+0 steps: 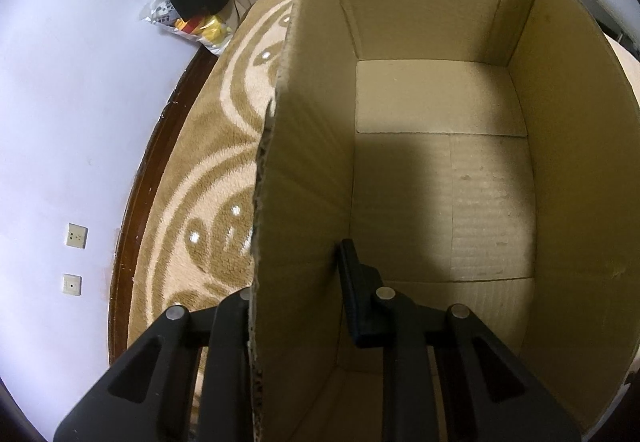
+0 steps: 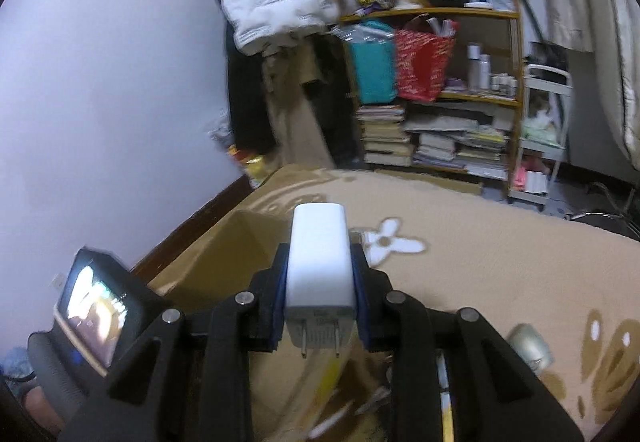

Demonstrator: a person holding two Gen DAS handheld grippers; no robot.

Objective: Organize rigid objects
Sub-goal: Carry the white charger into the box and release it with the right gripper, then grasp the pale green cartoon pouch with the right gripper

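Our right tool [image 2: 320, 282] is clamped on a white plug adapter [image 2: 318, 266], its prongs pointing back at us, held above the patterned carpet [image 2: 500, 262]. Our left tool [image 1: 298, 282] straddles the near-left wall of an open cardboard box [image 1: 440, 170], one finger inside, one outside, seemingly gripping it. Ahead of us stands a cluttered shelf [image 2: 432, 90].
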